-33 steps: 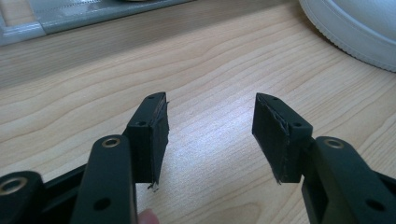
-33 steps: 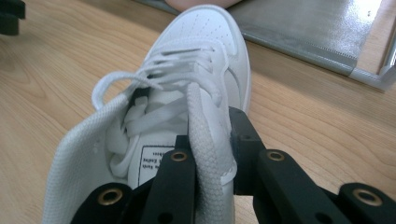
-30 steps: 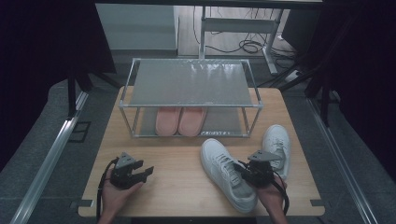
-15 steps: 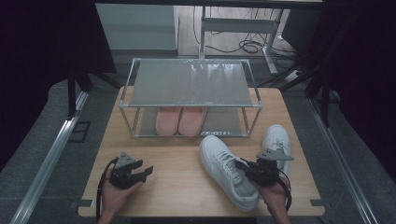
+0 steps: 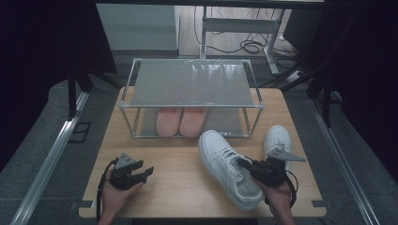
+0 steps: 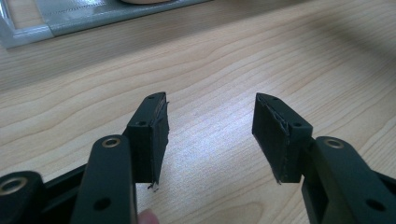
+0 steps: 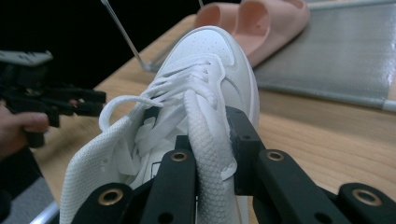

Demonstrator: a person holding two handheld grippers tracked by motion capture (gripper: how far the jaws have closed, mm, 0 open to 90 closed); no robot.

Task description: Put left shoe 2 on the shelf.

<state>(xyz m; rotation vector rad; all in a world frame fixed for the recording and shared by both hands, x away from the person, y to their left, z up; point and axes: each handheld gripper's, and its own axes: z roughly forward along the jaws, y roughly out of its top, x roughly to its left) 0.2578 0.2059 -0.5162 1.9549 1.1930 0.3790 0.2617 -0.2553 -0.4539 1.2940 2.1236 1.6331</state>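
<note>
Right tool [image 5: 248, 166] clamps the sneaker [image 5: 227, 166] collar; shoe has swung leftward since earlier. Left tool [image 5: 141, 174] gapes, unmoved. Two white sneakers, two pink slippers [image 5: 180, 121].

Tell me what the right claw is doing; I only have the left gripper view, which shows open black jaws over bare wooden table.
Observer: The right claw is shut on the padded collar of a white lace-up leather sneaker, one jaw inside the opening, one outside.
Operator: Is that shoe alone?
Observer: No, its matching white sneaker lies on the table just to the right of it.
Operator: And the grey edge at the top of my view?
Observer: It is the lower shelf of a two-tier metal shoe rack; a pair of pink slippers sits on that shelf.
Operator: Where is my left claw?
Observer: The left claw is near the table's front left, apart from both sneakers.
</note>
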